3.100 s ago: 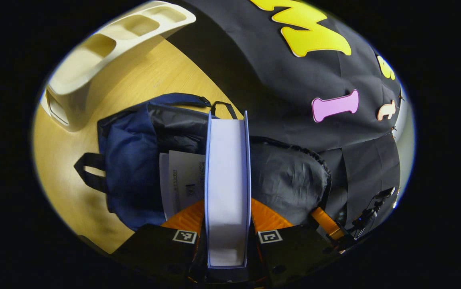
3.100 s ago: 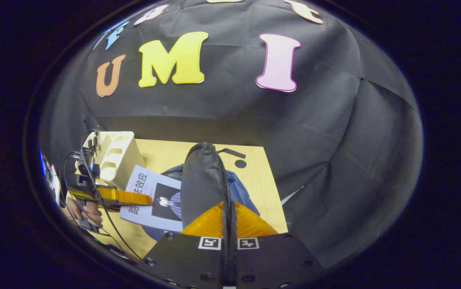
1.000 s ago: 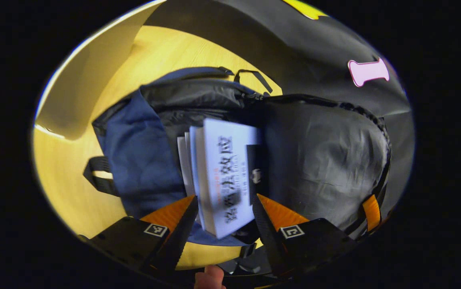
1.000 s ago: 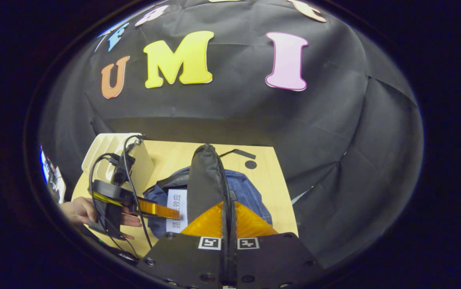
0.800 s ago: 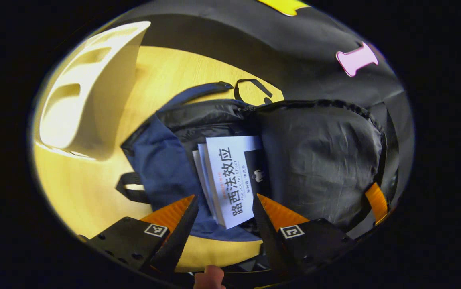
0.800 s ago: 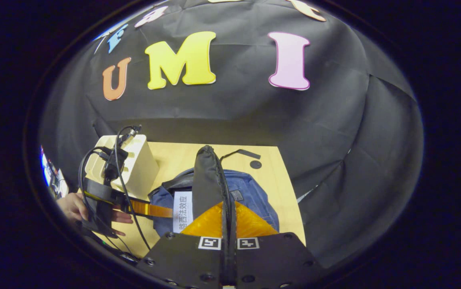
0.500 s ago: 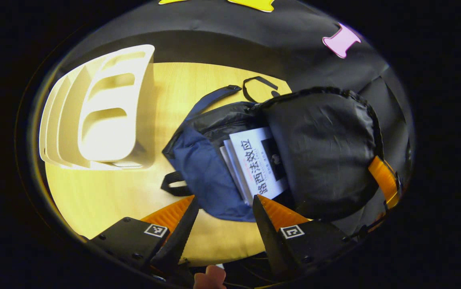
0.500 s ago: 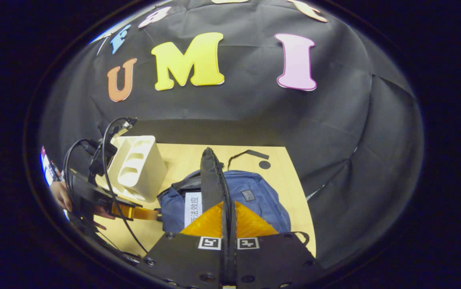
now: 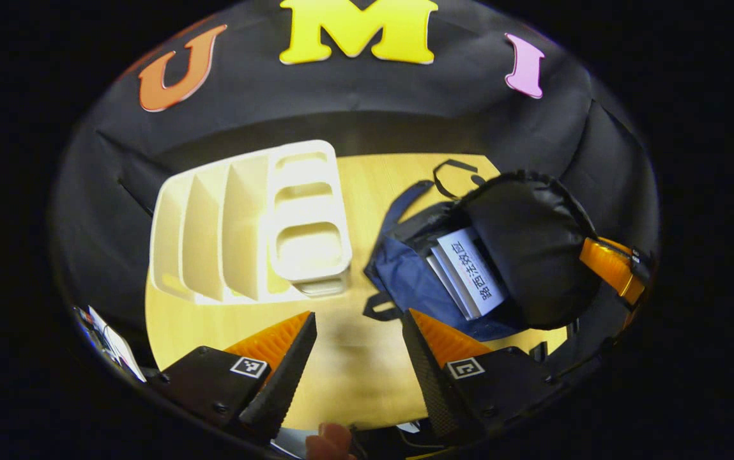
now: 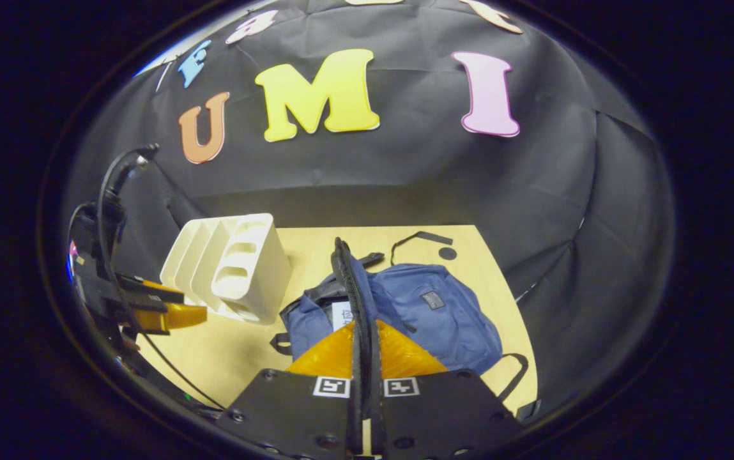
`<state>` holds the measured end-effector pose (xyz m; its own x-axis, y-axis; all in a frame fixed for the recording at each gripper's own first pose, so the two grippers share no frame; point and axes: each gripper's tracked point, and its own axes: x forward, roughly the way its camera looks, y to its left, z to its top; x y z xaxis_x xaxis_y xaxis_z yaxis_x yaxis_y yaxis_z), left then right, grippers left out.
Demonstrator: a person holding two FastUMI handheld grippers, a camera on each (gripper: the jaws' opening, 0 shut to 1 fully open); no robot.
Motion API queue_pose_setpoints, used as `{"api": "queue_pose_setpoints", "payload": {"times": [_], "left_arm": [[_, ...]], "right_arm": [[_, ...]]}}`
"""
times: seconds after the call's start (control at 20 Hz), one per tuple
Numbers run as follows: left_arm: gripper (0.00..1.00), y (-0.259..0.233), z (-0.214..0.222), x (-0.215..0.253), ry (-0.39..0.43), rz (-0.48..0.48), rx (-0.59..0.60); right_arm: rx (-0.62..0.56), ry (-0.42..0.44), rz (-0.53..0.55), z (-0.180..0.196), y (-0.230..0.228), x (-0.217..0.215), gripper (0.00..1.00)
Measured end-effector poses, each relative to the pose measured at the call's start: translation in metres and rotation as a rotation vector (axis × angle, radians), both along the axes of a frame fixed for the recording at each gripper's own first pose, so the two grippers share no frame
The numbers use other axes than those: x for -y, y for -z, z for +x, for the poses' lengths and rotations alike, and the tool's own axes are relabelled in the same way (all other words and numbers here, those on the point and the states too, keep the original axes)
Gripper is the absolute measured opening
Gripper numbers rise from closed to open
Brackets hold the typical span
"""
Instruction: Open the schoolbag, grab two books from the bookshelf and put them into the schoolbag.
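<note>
Showing, in the left gripper view: left gripper (image 9: 357,345) at bottom centre, jaws wide apart and holding nothing, above bare table (image 9: 354,377). White bookshelf (image 9: 248,223) at centre left, its slots standing without any book as far as can be seen. Blue schoolbag (image 9: 408,284) at centre right, lying open; two books (image 9: 469,271) rest inside its mouth, stacked one on the other, partly tucked under the raised black flap (image 9: 533,246). Right gripper (image 9: 611,266) at the right edge, its orange fingers at the flap's edge

Right gripper view: right gripper (image 10: 363,348) at bottom centre, its fingers closed together on the thin edge of the flap (image 10: 345,275), which stands upright between them. Schoolbag (image 10: 434,316) at centre, lying on the table (image 10: 226,351); a sliver of the books (image 10: 340,314) shows inside its opening, left of the flap. Bookshelf (image 10: 229,265) at centre left. Left gripper (image 10: 165,306) at the left edge, well apart from the bag; whether it is wide or narrow cannot be told from this angle

Progress, as judged: bag opened, both books in it, so the task looks essentially done. Remaining: letting the flap go, perhaps
</note>
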<state>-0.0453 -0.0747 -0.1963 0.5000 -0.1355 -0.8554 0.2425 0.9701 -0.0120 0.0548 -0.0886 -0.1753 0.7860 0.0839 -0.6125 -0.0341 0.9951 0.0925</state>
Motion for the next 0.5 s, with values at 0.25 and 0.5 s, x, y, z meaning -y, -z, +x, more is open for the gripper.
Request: {"api": "queue_pose_setpoints", "payload": {"times": [0.25, 0.5], "left_arm": [[0.85, -0.043, 0.029, -0.05, -0.074, 0.055, 0.21], [0.91, -0.083, 0.059, -0.072, -0.098, 0.046, 0.431]], "right_arm": [[0.017, -0.02, 0.0, -0.006, -0.005, -0.033, 0.49], [0.087, -0.003, 0.01, -0.006, -0.03, -0.058, 0.75]]}}
